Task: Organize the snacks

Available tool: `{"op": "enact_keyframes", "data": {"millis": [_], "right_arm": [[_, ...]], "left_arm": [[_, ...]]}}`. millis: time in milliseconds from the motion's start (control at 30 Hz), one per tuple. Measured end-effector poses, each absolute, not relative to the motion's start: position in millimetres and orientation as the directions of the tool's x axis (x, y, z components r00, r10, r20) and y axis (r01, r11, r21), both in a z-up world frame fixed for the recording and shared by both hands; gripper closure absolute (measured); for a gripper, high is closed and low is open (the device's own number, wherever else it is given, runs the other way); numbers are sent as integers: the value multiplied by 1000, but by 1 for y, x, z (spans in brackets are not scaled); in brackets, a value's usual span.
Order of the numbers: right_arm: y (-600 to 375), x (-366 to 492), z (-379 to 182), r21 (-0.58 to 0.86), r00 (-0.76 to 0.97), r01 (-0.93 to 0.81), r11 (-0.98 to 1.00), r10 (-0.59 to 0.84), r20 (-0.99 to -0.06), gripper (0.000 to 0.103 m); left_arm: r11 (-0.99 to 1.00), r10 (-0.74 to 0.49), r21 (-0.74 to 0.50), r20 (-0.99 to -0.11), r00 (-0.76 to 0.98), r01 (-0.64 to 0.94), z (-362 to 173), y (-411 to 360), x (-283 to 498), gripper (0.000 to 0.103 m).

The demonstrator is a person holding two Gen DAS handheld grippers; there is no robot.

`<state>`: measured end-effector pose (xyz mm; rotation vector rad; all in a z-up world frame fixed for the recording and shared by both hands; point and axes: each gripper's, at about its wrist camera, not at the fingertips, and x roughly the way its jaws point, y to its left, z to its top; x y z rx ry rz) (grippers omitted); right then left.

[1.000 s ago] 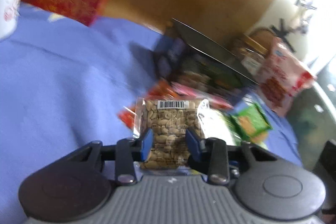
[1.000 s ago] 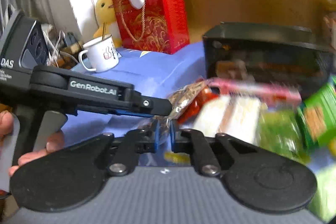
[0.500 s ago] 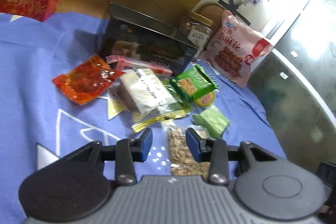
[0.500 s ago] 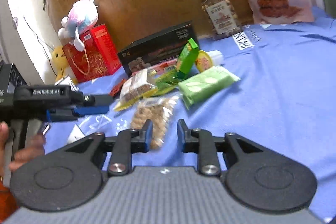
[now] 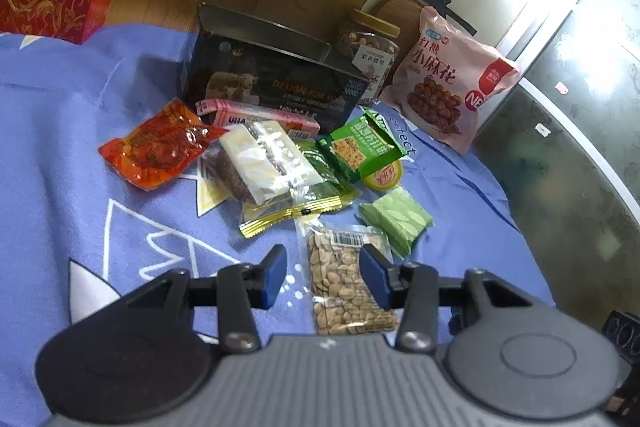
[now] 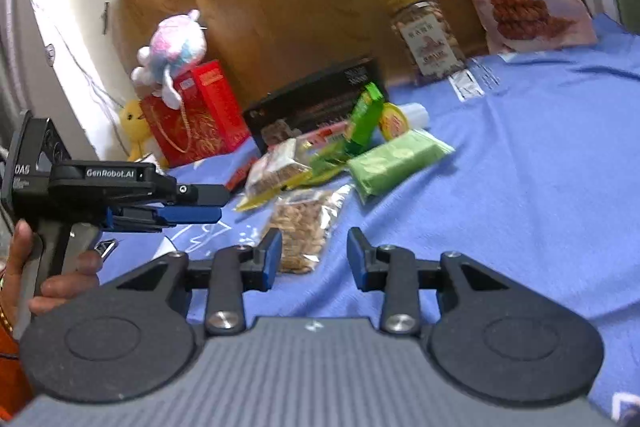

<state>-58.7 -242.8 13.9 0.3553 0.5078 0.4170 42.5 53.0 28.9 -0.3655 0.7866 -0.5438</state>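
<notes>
The clear, flat packet of peanuts (image 5: pixel 347 283) lies loose on the blue cloth between the left gripper (image 5: pixel 324 277)'s jaws, which have just been opening. The right gripper (image 6: pixel 314 259)'s jaws, also parted, hold nothing. The black box (image 5: pixel 272 83) beyond seems unfilled; other snacks await.

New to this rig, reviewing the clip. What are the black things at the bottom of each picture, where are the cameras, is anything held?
No robot here: a person carries a hand-held gripper in each hand, each with a fisheye camera looking along its two blue-padded fingers. One picture is from the left hand-held gripper, the other from the right hand-held gripper, which also sees the left one beside it. Both have just been opening; neither holds anything. The peanut packet lies flat on the blue cloth, between the left pads but not pressed. Beyond it lie a green packet, an orange-red packet and a black box.
</notes>
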Motion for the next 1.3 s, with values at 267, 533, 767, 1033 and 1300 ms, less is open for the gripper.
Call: {"op": "enact_keyframes", "data": {"millis": [267, 533, 767, 1033, 1300], "right_arm": [[-240, -44, 1, 443, 766, -314, 839, 500, -404, 59], [-229, -24, 3, 434, 737, -352, 829, 532, -418, 57], [-229, 10, -4, 457, 710, -306, 835, 520, -474, 57], [-240, 13, -24, 690, 621, -263, 674, 666, -414, 81], [-260, 3, -30, 835, 636, -178, 520, 709, -306, 90]], "left_arm": [[796, -600, -500, -580, 552, 340, 25, 49, 47, 51], [792, -611, -494, -617, 496, 359, 6, 31, 66, 46], [759, -650, -547, -603, 463, 354, -1, 39, 66, 46], [731, -679, -573, -565, 469, 370, -12, 34, 62, 67], [724, -682, -604, -559, 471, 332, -6, 37, 62, 86]]}}
